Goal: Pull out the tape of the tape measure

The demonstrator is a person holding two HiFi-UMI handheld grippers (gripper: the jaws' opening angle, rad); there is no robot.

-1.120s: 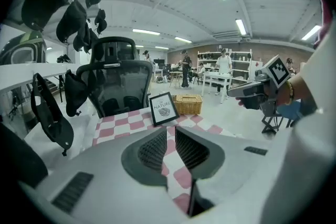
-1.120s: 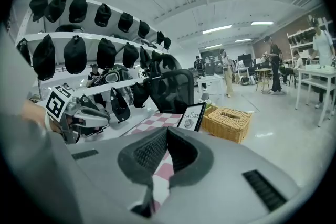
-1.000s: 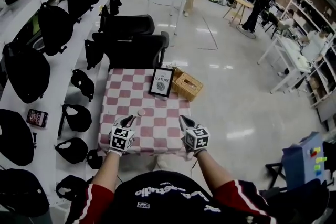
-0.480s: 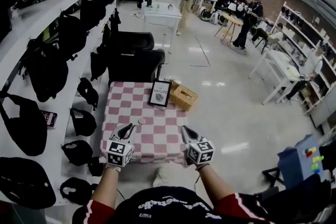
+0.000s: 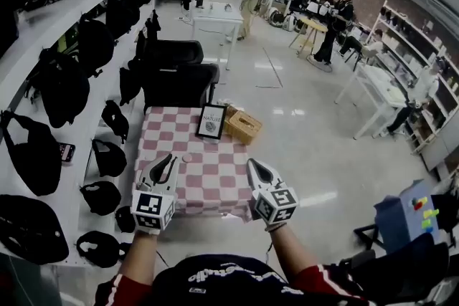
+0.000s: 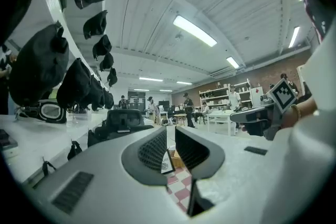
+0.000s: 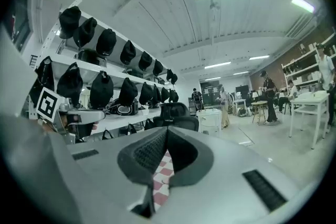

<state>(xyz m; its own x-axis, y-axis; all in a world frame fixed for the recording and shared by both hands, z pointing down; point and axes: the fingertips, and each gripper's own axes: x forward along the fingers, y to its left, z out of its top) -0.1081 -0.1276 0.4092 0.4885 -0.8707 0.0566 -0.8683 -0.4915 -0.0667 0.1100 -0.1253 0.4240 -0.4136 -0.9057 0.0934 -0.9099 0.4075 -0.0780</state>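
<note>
Holds left tongs narrowly parted, nothing between; right tongs closed tip to tip, empty. Both level, above near edge of pink-and-white checked table.

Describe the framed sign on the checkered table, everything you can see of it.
The framed sign is a small rectangular picture: a dark frame around a white sheet with a round dark emblem and print too small to read. It stands propped upright near the far edge of the table's pink-and-white checkered cloth, with its face toward the person. A wicker box sits right beside it, on its right in the head view. Whether the two touch cannot be told.
</note>
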